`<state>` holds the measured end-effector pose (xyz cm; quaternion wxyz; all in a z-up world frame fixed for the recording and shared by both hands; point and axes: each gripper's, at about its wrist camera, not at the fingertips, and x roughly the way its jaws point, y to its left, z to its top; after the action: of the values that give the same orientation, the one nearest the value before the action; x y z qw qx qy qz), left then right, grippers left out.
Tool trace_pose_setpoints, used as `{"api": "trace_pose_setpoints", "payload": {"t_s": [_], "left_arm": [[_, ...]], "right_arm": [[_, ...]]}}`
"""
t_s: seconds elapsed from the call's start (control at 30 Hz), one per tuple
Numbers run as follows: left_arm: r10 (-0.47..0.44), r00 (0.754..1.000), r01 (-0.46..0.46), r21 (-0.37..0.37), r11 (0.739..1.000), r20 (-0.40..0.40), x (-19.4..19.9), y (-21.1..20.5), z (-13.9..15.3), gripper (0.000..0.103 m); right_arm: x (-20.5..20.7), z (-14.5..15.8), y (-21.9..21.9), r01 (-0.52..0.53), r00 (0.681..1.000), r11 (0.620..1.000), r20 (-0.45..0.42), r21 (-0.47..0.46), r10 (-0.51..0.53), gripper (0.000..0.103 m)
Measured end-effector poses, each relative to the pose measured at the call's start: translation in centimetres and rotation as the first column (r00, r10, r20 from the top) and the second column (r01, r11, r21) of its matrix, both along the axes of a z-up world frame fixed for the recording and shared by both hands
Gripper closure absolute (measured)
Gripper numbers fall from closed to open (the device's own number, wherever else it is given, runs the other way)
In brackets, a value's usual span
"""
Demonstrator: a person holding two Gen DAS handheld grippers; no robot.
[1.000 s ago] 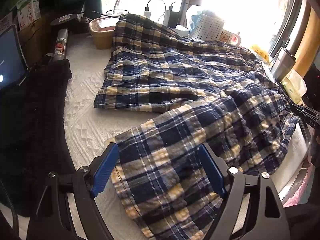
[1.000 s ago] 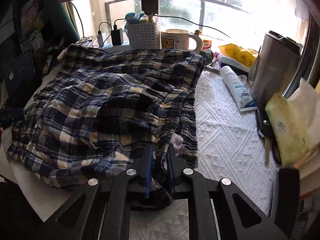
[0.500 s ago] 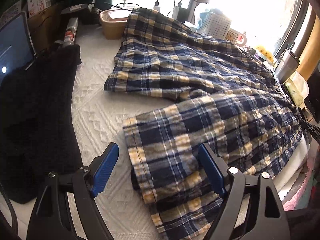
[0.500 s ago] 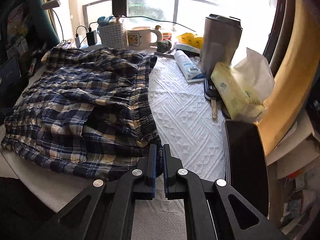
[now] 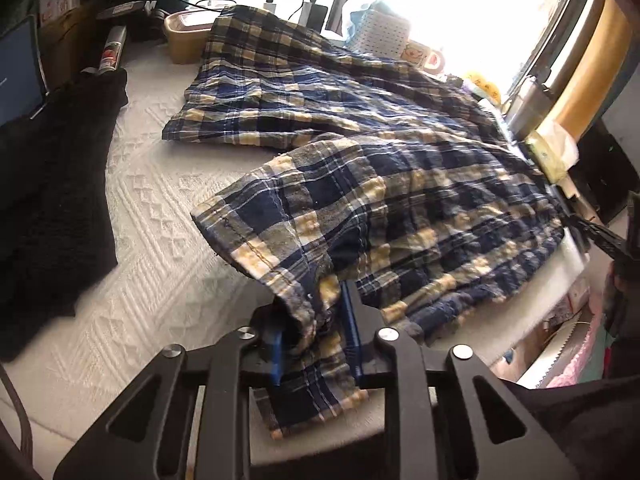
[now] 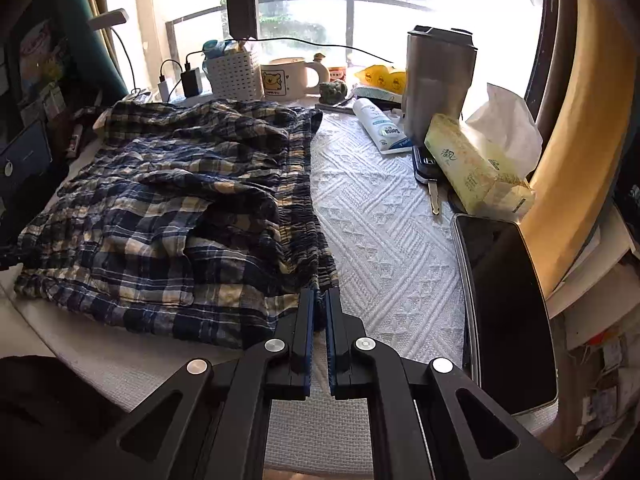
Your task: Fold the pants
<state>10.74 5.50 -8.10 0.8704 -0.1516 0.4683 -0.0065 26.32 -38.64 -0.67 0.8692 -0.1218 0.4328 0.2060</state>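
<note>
Left gripper (image 5: 316, 340) is closing on the pants' (image 5: 400, 184) hem, legs running toward one o'clock; right gripper (image 6: 319, 312), together, apparently pinches the waistband.

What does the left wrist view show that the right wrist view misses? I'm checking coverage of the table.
Only the left wrist view: the black knitted cloth, and the left gripper closing on a hem of the blue and cream plaid pants.

Only the right wrist view: the steel tumbler, green tissue pack, black tablet, and shut right gripper.

Both: the pants, the white textured table cover and the bear mug.
</note>
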Motion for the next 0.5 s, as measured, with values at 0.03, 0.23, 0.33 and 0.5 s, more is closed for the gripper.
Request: {"api": "trace_pose_setpoints", "payload": {"t_s": [0.03, 0.23, 0.33, 0.5], "left_arm": [[-0.012, 1.0, 0.012, -0.01, 1.0, 0.006, -0.5, -0.2, 0.4, 0.088], [-0.126, 0.992, 0.122, -0.103, 0.987, -0.031, -2.5, -1.4, 1.3, 0.089], [-0.186, 0.979, 0.174, -0.134, 0.976, -0.082, -3.6, -1.9, 0.6, 0.089], [-0.132, 0.989, 0.128, -0.061, 0.99, -0.073, -4.4, -1.2, 0.6, 0.088]], "right_arm": [[-0.1, 0.1, 0.1, -0.002, 1.0, 1.0, 0.001, 0.001, 0.002, 0.098], [-0.3, 0.0, 0.7, -0.004, 1.0, 1.0, -0.001, 0.022, 0.004, 0.098], [-0.1, -0.1, 1.1, -0.009, 1.0, 1.0, -0.003, 0.027, 0.009, 0.098], [0.3, -0.3, 1.7, 0.001, 1.0, 1.0, -0.003, 0.017, -0.001, 0.097]]}}
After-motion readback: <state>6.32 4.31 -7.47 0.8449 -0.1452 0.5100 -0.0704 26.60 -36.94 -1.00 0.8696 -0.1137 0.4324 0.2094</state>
